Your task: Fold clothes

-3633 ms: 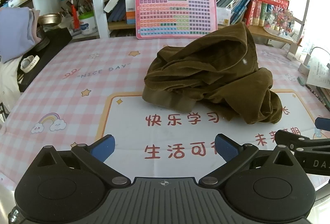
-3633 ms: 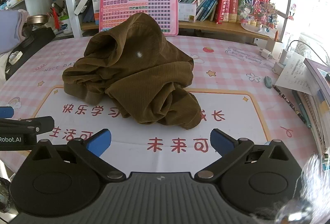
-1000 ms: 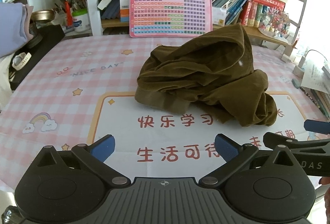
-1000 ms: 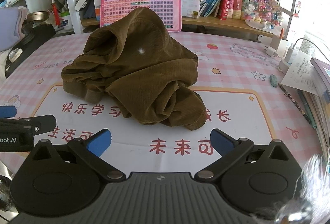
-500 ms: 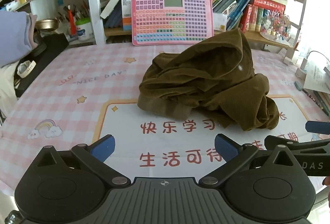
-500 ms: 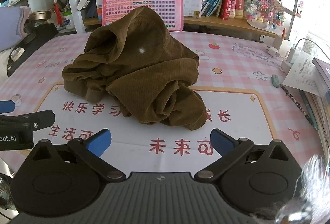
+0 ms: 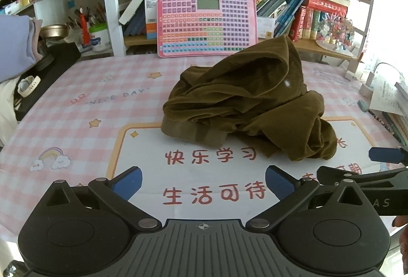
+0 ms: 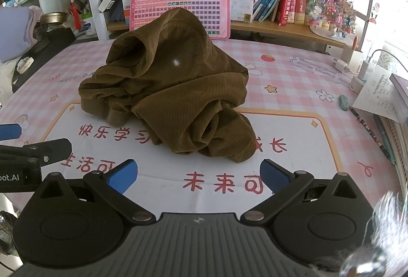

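The left hand-held gripper (image 7: 202,181) and right hand-held gripper (image 8: 197,173) both hover wide open, holding nothing. Beyond them at twelve o'clock, a crumpled brown garment (image 8: 176,96) lies heaped mid-bench (image 7: 84,103), before a pink toy keyboard (image 7: 205,24).

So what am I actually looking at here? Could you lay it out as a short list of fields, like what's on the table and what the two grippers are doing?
garment: brown garment, crumpled in a heap, not yet folded
surface: table with a pink checked cover and a white panel of red characters
left gripper: open, holding nothing, short of the heap
right gripper: open, holding nothing, short of the heap
behind the heap: pink keyboard toy leaning upright against the bookshelf
right edge of table: papers and chargers
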`<state>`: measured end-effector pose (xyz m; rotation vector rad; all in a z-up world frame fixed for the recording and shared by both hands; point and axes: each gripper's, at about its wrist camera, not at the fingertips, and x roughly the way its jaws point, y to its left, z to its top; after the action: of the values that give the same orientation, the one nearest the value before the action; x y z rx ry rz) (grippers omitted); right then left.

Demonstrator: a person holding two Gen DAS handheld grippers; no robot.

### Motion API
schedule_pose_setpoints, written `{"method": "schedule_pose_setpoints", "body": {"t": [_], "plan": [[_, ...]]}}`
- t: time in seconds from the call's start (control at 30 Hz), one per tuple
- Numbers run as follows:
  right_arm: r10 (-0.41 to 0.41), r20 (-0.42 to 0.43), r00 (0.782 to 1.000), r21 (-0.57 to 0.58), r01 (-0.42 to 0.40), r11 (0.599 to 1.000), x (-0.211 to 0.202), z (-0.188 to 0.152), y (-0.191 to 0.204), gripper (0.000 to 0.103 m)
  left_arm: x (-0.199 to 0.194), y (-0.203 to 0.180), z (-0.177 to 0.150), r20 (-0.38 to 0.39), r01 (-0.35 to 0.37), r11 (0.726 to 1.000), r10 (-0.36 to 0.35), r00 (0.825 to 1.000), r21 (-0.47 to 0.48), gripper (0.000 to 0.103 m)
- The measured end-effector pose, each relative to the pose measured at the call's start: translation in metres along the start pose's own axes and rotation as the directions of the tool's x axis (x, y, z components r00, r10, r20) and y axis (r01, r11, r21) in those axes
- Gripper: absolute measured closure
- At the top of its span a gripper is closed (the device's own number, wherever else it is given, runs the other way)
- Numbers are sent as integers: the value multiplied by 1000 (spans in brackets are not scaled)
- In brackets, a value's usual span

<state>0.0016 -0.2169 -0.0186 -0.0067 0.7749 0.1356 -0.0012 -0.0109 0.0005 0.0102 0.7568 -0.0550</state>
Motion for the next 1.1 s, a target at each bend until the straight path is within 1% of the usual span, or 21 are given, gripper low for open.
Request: {"method": "schedule_pose_setpoints", "body": {"t": [0.13, 0.47, 0.6, 0.77, 0.97, 1.03, 1.1], "plan": [[8, 1, 1000, -4, -8, 1000, 2, 0, -2, 0, 0, -4, 0, 4, -7, 1000, 7, 1000, 8, 0], [20, -4, 1000, -22, -20, 1000, 7, 2, -5, 0, 5, -5, 0, -12, -25, 1000, 25, 1000, -10, 0], [23, 11, 1000, -19, -22, 1000, 7, 3, -9, 0, 7, -7, 0, -19, -40, 999, 41, 999, 3, 0], [31, 19, 999, -20, -31, 999, 10, 4, -12, 0, 10, -5, 2, -31, -59, 998, 58, 998, -16, 0], [55, 17, 998, -29, -55, 998, 15, 5, -15, 0, 14, -10, 2, -49, -48, 999, 47, 998, -21, 0], [64, 14, 998, -30, -63, 998, 16, 6, -16, 0, 14, -11, 3, -48, -55, 998, 54, 997, -21, 0], [75, 11, 997, -29, -74, 997, 18, 6, -18, 0, 14, -11, 4, -45, -56, 998, 54, 998, -39, 0]]}}
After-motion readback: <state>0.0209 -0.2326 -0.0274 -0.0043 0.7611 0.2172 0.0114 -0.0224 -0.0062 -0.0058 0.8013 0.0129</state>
